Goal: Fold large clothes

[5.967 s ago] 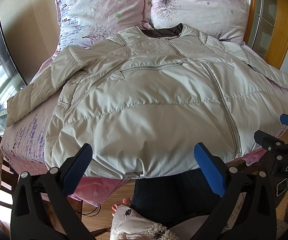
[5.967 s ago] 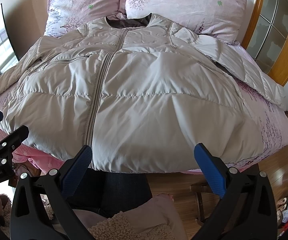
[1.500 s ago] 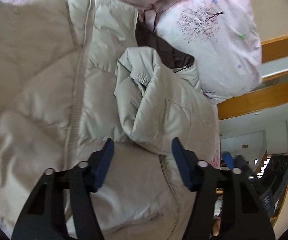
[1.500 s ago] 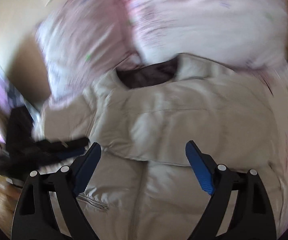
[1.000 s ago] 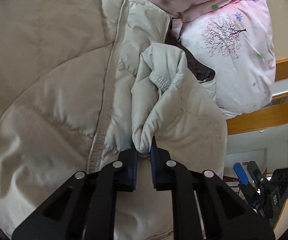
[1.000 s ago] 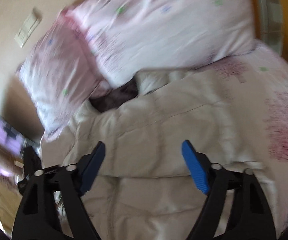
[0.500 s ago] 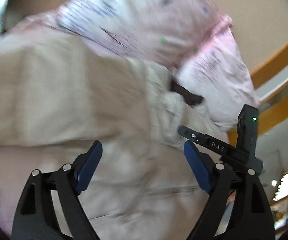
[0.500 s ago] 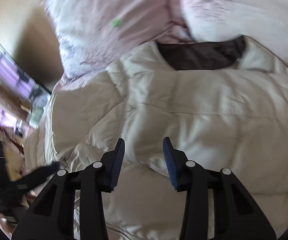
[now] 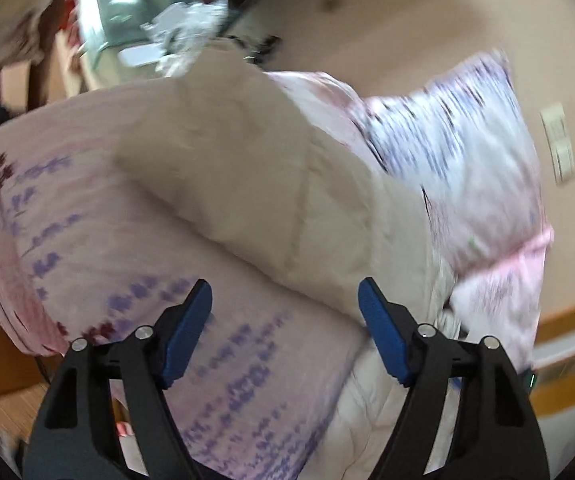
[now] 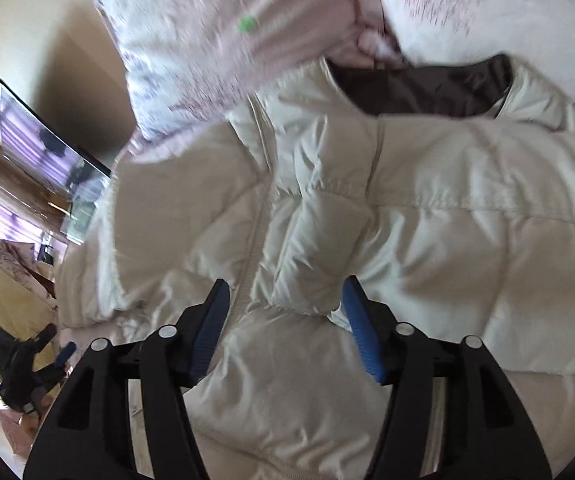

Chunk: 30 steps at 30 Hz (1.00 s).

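A cream puffer jacket (image 10: 427, 208) lies on the bed, with its dark lining showing at the collar (image 10: 419, 88). One sleeve is folded across its chest, and the cuff end (image 10: 311, 248) lies between the jaws of my right gripper (image 10: 287, 320), which is open and low over the jacket. My left gripper (image 9: 287, 332) is open and empty, over the bed's left side, facing the other sleeve (image 9: 247, 176) that lies stretched out on the pink sheet (image 9: 87, 248). The left gripper also shows in the right wrist view (image 10: 27, 364).
Two pink floral pillows (image 10: 239, 32) sit at the head of the bed. The left pillow also shows in the left wrist view (image 9: 467, 160). A screen (image 10: 47, 148) stands left of the bed. A wooden headboard (image 9: 559, 320) is at the right.
My left gripper let go of the folded sleeve, opened and swung left to the other sleeve. My right gripper moved down over the folded sleeve's cuff, closed partway, then opened wider.
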Tool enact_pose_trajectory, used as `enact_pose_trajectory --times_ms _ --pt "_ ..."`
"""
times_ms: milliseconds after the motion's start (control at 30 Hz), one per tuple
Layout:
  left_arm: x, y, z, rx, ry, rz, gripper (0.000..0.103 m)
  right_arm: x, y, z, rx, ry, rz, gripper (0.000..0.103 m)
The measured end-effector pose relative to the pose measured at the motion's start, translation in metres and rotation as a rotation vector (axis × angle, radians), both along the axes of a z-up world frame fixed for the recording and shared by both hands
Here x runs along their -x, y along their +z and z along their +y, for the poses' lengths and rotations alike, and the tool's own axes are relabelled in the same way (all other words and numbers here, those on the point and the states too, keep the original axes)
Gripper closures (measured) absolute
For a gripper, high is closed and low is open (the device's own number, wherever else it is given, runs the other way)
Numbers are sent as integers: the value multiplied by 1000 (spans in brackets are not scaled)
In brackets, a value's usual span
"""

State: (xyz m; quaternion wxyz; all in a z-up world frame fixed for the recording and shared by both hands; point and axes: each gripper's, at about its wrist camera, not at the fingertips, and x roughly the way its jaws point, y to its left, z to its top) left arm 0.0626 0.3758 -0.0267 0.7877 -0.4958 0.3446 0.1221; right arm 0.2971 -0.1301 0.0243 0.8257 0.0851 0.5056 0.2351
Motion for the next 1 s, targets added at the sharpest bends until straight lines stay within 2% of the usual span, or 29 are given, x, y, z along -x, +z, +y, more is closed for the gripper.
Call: enact_pose_trajectory --times_ms 100,267,300,400,467,533,767,900,1000 --pt "-2 -6 8 27 61 -5 33 10 7 -11 -14 1 -10 41" --pt "-4 -14 33 58 173 -19 47 19 13 -23 -16 -11 -25 41" --pt "-6 -15 37 56 187 -17 52 21 15 -26 -16 -15 -32 41" --pt "-8 -22 51 69 222 -17 84 22 19 -31 -14 -23 -52 41" --pt "-9 -20 56 71 228 -44 88 22 22 -35 -8 -32 -65 41" --pt "-9 -8 59 65 228 -88 90 25 25 -42 0 -42 -83 40" --pt "-26 75 48 -62 176 -248 91 31 34 -67 1 -82 -127 40" --pt "-42 126 12 -142 73 -357 91 32 36 -82 -6 -114 -145 38" --pt "-58 158 -29 -185 -42 -436 91 33 35 -96 -17 -142 -146 38"
